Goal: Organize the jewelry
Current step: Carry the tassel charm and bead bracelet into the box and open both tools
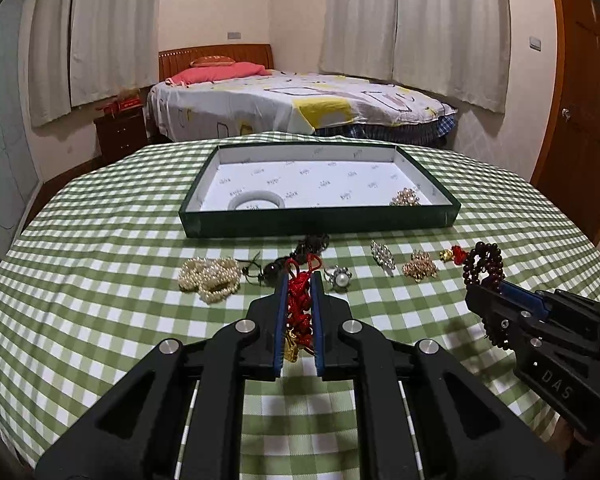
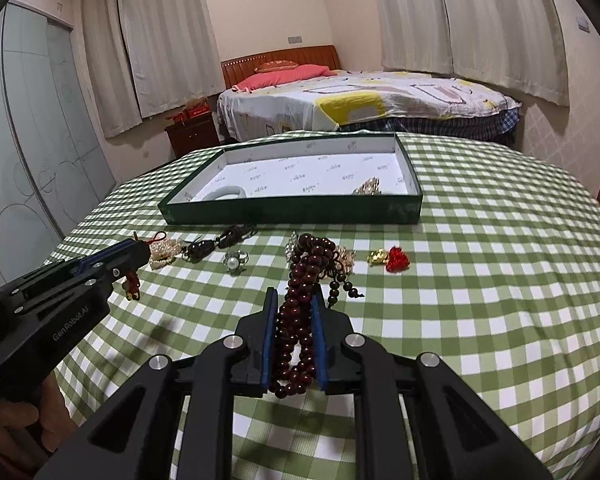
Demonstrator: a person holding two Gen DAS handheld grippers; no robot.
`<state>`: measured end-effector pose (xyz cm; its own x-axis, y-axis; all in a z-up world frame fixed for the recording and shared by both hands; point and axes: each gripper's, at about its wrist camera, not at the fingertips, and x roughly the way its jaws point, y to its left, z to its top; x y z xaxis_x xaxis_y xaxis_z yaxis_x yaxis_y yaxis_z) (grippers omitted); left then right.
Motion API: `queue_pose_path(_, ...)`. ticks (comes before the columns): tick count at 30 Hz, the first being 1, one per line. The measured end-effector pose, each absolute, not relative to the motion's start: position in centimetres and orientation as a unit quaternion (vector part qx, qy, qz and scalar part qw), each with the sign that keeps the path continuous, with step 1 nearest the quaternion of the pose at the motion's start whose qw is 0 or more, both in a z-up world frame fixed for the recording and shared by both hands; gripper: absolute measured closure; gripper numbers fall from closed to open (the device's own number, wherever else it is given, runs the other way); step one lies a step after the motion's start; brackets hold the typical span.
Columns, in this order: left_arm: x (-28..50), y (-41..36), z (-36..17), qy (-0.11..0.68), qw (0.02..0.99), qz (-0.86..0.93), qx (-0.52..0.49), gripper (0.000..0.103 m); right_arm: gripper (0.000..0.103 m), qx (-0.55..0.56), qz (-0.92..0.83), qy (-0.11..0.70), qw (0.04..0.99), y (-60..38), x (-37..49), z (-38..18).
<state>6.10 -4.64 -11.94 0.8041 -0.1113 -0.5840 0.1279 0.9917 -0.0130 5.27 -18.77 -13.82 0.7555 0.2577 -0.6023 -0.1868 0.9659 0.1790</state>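
Note:
My left gripper (image 1: 300,280) is shut on a red knotted cord charm (image 1: 299,304) with a gold pendant, held above the table. My right gripper (image 2: 295,294) is shut on a dark red bead bracelet (image 2: 300,312), also lifted. The right gripper also shows in the left wrist view (image 1: 485,287), and the left gripper in the right wrist view (image 2: 142,250). The dark green tray (image 1: 320,222) with a white lining holds a white bangle (image 1: 256,201) and a gold cluster piece (image 1: 405,198).
On the green checked tablecloth (image 1: 100,280) lie a pearl necklace (image 1: 210,278), a black cord piece (image 1: 276,266), a pearl ring (image 1: 339,278), a silver brooch (image 1: 383,256), a gold cluster (image 1: 420,267) and a red and gold charm (image 2: 392,259). A bed (image 1: 300,104) stands behind.

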Motion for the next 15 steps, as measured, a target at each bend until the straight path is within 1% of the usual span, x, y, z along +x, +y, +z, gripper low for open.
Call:
queue_pose_path(9, 7.2, -4.1, -10.7, 0.295, 0.954, -0.059, 0.005, 0.092, 0.086, 0.05, 0.113, 0.311, 0.942, -19.1, 6.3, -12.2)
queue_pose_path(15, 9.4, -4.3, -9.1, 0.281, 0.957, -0.065, -0.005, 0.092, 0.086, 0.047, 0.115, 0.292, 0.948, -19.2, 8.5, -10.4)
